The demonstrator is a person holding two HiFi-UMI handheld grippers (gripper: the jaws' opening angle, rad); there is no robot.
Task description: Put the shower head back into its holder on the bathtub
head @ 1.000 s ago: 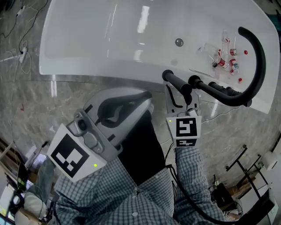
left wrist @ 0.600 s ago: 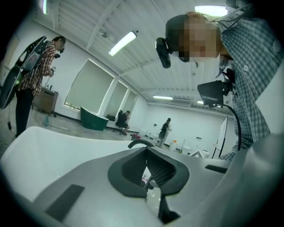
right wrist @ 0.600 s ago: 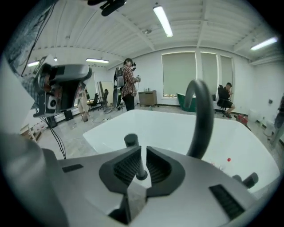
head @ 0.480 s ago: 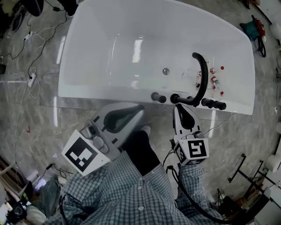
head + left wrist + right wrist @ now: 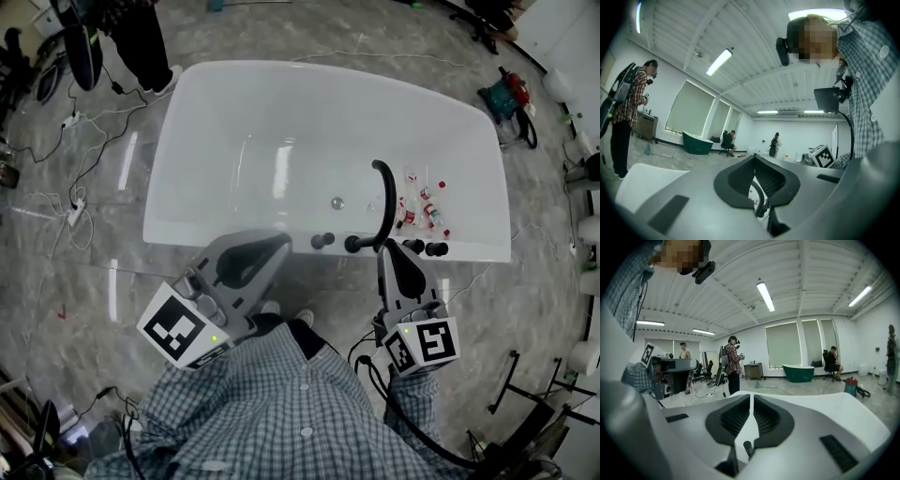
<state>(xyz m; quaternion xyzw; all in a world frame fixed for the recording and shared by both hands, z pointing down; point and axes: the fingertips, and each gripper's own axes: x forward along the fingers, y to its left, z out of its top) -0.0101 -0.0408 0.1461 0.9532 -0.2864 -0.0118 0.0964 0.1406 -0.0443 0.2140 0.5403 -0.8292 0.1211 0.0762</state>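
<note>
Risen from the bathtub [image 5: 187,225], my right claw [image 5: 387,246] just clenched empty, left claw [image 5: 279,242] too; shower head [image 5: 323,241] looks seated, done

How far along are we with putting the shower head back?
Seemingly done: the black shower head sits at the bathtub rim, untouched. In hand: nothing; left claw and right claw hang clear, the right's jaws have just been closing on nothing. Left: perhaps a seating check.
</note>
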